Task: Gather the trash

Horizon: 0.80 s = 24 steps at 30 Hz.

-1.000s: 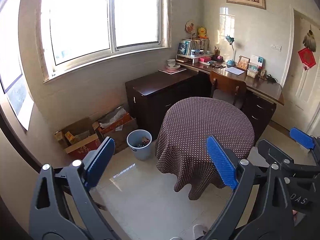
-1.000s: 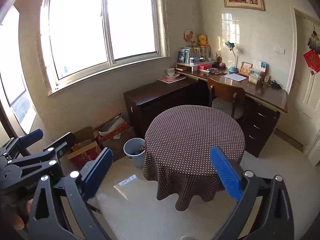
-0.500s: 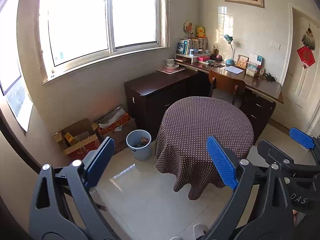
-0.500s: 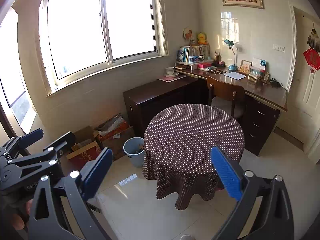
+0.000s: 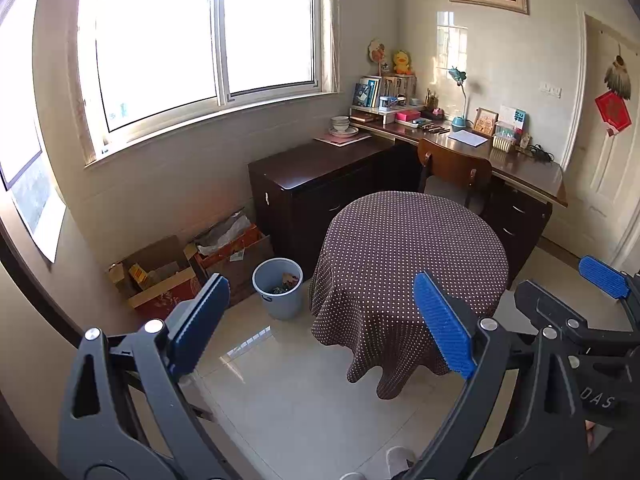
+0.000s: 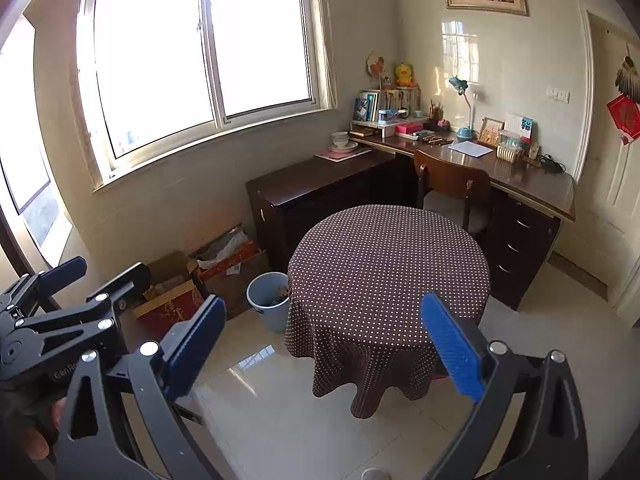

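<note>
A light blue trash bin [image 5: 278,293] with some litter inside stands on the tile floor, left of the round table; it also shows in the right wrist view [image 6: 267,300]. My left gripper [image 5: 320,326] is open and empty, held high above the floor, well short of the bin. My right gripper [image 6: 324,346] is open and empty, at the same height. Each gripper shows at the edge of the other's view. No loose trash is visible on the floor or table.
A round table with a brown dotted cloth [image 5: 408,256] stands in the middle. Cardboard boxes [image 5: 160,280] sit against the wall under the window. A dark cabinet [image 5: 316,184], a desk [image 5: 520,168] and a wooden chair [image 5: 454,176] line the far corner. A door [image 5: 612,160] is at right.
Both views have drifted very slightly; the room sits almost the same in frame. Both grippers stay open and empty.
</note>
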Available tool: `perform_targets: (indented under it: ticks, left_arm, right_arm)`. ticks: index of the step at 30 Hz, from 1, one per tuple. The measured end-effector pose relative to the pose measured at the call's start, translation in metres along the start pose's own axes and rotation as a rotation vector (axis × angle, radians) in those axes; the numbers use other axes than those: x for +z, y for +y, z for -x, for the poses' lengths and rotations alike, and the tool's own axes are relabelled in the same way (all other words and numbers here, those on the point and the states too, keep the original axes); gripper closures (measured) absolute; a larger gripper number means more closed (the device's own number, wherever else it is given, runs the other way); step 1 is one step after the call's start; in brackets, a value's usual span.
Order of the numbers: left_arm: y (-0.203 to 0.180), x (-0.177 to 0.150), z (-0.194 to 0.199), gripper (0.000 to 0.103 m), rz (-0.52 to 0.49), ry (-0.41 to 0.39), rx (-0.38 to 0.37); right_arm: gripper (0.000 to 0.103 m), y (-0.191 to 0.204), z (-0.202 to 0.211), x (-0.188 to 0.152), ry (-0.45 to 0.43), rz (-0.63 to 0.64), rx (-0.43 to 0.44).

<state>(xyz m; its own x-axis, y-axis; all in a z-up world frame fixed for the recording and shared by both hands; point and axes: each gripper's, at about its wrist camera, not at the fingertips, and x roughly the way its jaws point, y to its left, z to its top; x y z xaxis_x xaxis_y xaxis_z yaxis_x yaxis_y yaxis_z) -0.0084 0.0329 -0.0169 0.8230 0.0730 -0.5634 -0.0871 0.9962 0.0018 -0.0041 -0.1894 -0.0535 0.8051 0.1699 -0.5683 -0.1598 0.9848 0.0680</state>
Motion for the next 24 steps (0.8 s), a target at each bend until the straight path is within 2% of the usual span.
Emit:
perform_targets:
  ticks: [24]
  left_arm:
    - [0.0033,-0.0012,-0.0044,0.011,-0.003,0.009,0.001]
  right_arm:
    - [0.006,-0.0048,-0.0009,-0.0024,0.015,0.0,0.002]
